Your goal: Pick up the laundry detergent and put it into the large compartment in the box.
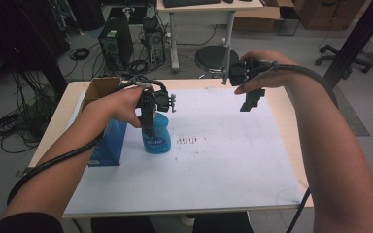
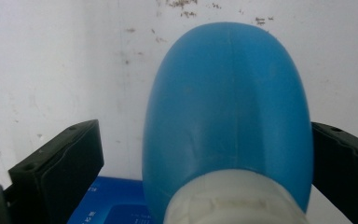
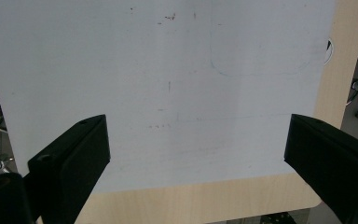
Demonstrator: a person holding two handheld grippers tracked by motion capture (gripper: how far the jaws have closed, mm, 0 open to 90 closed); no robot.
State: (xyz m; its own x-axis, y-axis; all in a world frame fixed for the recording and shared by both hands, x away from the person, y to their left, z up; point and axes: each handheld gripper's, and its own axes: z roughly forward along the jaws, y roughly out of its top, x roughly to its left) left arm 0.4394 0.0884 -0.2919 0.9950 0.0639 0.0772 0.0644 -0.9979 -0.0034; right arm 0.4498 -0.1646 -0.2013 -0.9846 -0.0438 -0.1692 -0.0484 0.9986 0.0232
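A blue plastic bottle (image 1: 156, 137) with a white neck (image 2: 235, 198) stands on the white sheet (image 1: 213, 160), left of centre. My left gripper (image 1: 148, 121) comes down over it from above, held in a hand. In the left gripper view the bottle (image 2: 228, 107) lies between the jaws of the left gripper (image 2: 203, 130). The right jaw is at the bottle's side and a gap shows on the left, so the gripper is open. My right gripper (image 1: 252, 101) hangs above the far right of the sheet, open, with nothing between the jaws of the right gripper (image 3: 196, 123).
A blue carton with an open brown top (image 1: 106, 138) stands right beside the bottle on its left; its blue face (image 2: 114, 205) shows under the bottle. The wooden table edge (image 3: 205, 198) borders the sheet (image 3: 168, 70). Behind the table are a stool (image 1: 216, 57), computers and cables.
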